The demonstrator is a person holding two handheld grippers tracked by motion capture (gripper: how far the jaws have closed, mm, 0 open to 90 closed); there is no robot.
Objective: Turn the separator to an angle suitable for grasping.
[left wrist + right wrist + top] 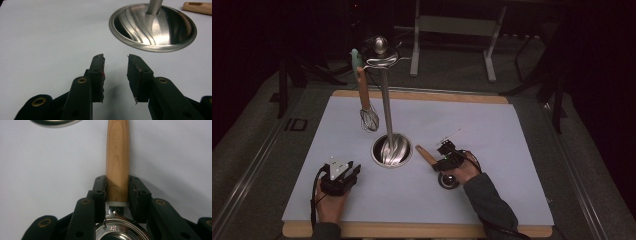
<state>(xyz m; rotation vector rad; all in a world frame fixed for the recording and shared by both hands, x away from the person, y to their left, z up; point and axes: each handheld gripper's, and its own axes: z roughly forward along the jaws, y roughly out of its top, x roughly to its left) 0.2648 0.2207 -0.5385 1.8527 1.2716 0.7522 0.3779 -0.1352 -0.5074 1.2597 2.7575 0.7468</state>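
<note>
A utensil with a light wooden handle (117, 150) and a steel bowl (117, 232) lies on the pale mat, right of the stand's round steel base (392, 150). My right gripper (117, 185) is shut on the handle's lower end, just above the bowl, one pad against each side. From above, that gripper (439, 161) sits over the utensil, whose handle (426, 154) points toward the base. My left gripper (352, 171) rests at the front left, its jaws open on bare mat (115, 62), short of the base (152, 27).
A tall steel pole (385, 100) rises from the base, with a wooden-handled whisk (368, 119) and a teal piece (356, 57) hanging from its top hooks. The pale mat (492, 130) lies on a wooden board (412, 230). A metal frame (452, 30) stands behind the table.
</note>
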